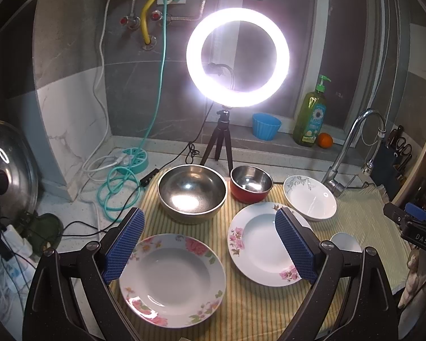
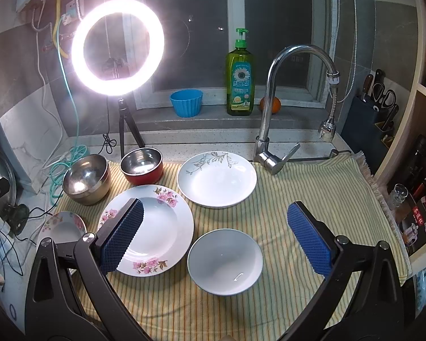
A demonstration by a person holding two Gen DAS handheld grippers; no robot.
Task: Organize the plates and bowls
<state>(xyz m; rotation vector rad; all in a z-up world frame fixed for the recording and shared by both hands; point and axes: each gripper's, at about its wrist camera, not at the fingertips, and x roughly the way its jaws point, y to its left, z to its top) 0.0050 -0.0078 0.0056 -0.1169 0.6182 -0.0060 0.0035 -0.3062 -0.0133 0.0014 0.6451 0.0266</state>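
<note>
Left wrist view: left gripper (image 1: 210, 241) hovers wide open and empty over the striped cloth (image 1: 241, 309). A rose plate (image 1: 171, 280) lies at 6 o'clock, a pink-flower plate (image 1: 258, 241) at 3, a steel bowl (image 1: 192, 193) and red bowl (image 1: 251, 183) at 12. The right gripper (image 2: 215, 236), equally wide and empty, frames a white bowl (image 2: 225, 261); the leaf plate (image 2: 217, 179) sits at 12. Nothing looks stacked yet; likely next is a rim grasp. Open cloth lies at 3 o'clock, with the faucet (image 2: 272, 159) close behind.

pot lid (image 1: 5, 170) cut by left edge; small white bowl (image 1: 346, 241) half hidden behind left gripper's finger (image 1: 295, 244); orange (image 2: 274, 105) partly behind faucet (image 2: 272, 91)
</note>
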